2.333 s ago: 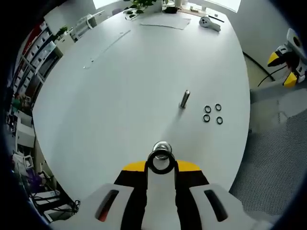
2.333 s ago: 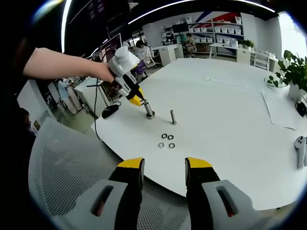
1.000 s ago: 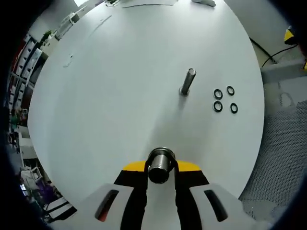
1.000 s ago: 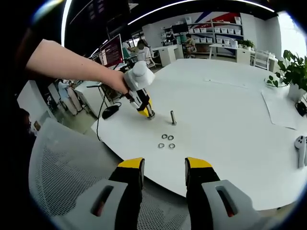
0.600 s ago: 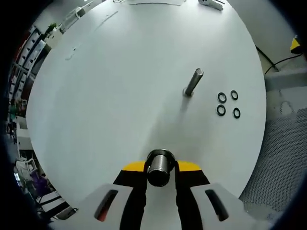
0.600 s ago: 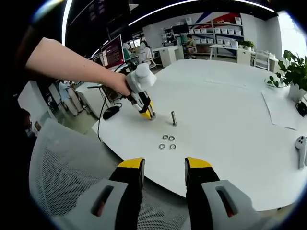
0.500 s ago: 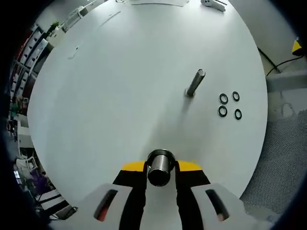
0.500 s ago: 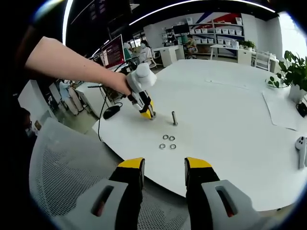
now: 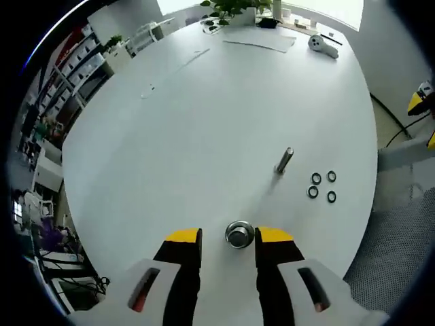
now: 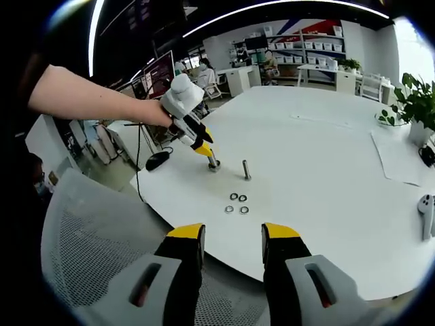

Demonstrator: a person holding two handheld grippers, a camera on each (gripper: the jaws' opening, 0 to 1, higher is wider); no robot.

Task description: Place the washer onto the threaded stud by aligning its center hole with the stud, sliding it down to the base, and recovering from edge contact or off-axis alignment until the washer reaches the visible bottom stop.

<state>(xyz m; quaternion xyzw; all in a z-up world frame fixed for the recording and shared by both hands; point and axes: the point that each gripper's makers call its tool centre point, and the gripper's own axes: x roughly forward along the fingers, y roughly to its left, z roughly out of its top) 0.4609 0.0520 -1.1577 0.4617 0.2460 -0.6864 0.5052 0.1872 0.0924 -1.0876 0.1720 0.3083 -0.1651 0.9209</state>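
Evidently the washer [image 9: 239, 234] sat on the near threaded stud [image 10: 213, 161], low down the stud, though whether it had reached the bottom stop was too small to tell. In the left gripper view the left gripper [image 9: 228, 239] stood with its yellow-tipped jaws parted either side of that stud, touching neither stud nor washer, so it gripped nothing; the spread looked meant to clear the stud's top. The right gripper view showed that gripper just above the stud, tilted, held by a person's hand [image 10: 155, 111].

A second stud [image 9: 284, 160] stood bare just beyond the near stud, and four spare washers [image 9: 322, 186] lay in a small square cluster on the white table [image 9: 204, 122] near it, probably staged within easy reach for later placements. The right gripper [image 10: 232, 239] hung well back from the near stud, over the table's edge, jaws apart and empty, likely kept clear of the work.
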